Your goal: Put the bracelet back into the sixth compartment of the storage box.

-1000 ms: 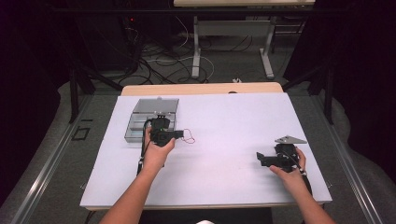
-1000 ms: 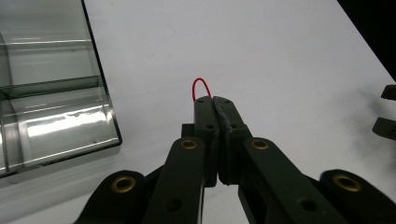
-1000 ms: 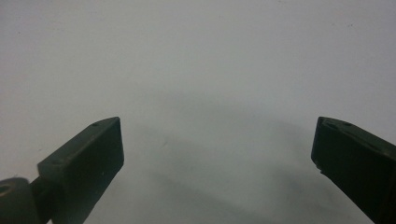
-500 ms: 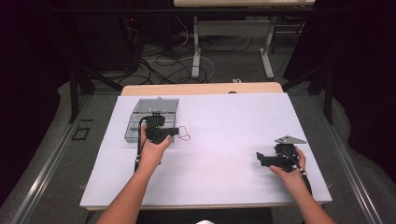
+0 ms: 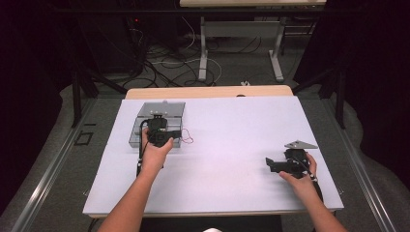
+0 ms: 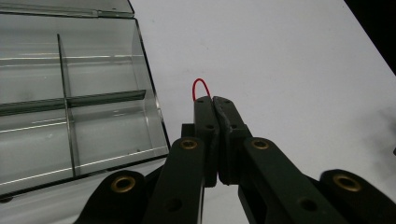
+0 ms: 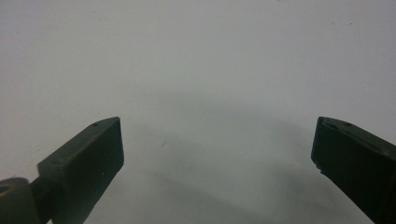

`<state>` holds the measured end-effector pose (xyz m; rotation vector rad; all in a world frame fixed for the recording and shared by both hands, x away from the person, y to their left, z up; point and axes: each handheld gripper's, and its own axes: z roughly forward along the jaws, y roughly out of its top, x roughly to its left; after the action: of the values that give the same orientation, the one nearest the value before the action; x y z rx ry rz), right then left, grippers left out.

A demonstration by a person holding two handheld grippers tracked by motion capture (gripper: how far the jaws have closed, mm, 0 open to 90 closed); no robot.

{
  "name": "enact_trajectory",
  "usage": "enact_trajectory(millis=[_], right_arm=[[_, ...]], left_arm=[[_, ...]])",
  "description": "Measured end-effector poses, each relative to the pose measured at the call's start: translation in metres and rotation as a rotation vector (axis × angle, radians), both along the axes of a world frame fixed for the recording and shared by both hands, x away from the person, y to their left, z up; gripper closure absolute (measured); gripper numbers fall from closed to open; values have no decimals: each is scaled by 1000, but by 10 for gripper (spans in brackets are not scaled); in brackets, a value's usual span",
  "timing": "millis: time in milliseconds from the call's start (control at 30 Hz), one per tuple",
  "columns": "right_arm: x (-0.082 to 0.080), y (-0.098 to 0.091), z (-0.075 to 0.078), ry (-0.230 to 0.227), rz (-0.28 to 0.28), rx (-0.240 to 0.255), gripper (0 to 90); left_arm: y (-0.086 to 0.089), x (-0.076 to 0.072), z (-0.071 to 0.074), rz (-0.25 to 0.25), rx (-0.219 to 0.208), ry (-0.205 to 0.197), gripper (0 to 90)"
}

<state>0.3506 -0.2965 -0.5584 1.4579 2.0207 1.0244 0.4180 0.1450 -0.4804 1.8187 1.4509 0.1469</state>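
Two hand-held grippers are in use at the bench (image 5: 227,130), one per hand. The left hand-held gripper (image 6: 212,100) has its jaws clenched on a thin red wire (image 6: 201,86); a small loop of it rises past the jaw tips in the left gripper view, while the rest is hidden behind the jaws. In the high view the same wire (image 5: 186,139) trails to the right of the left hand-held gripper (image 5: 175,134), too fine to trace in full.

One clear plastic organiser box (image 6: 70,116) lies on the left part of the bench, just beside the clenched jaws. Its lid (image 6: 65,7) is open at the far side. Dividers split it into compartments; the box is cut off at the picture's left edge, so the full count cannot be read. The left gripper hides part of the box (image 5: 138,133) in the high view.

The left forearm reaches far over the bench, its hand (image 5: 154,154) wrapped around the gripper body, jaws pointing right. The right hand (image 5: 297,176) rests near the right edge, holding the right hand-held gripper (image 5: 269,164) level, jaws pointing left. Its jaws stand released and wide apart in the right gripper view, with bare white bench surface between them.
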Motion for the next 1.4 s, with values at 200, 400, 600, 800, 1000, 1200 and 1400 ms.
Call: enact_trajectory(millis=[200, 400, 600, 800, 1000, 1200, 1400], right_arm=[[0, 0, 0, 0, -1, 0, 24], [0, 0, 0, 0, 0, 0, 23], [0, 0, 0, -1, 0, -1, 23], [0, 0, 0, -1, 2, 0, 24], [0, 0, 0, -1, 3, 0, 24], [0, 0, 0, -2, 7, -2, 25], [0, 0, 0, -1, 8, -2, 25]], left_arm=[[5, 2, 1, 9, -1, 13, 898], [11, 5, 0, 26, -3, 22, 898], [15, 8, -1, 50, 6, 19, 898], [22, 9, -2, 75, 0, 23, 898], [29, 9, -3, 89, -2, 34, 898], [32, 10, -6, 104, -2, 34, 898], [35, 11, -7, 107, -2, 55, 898]])
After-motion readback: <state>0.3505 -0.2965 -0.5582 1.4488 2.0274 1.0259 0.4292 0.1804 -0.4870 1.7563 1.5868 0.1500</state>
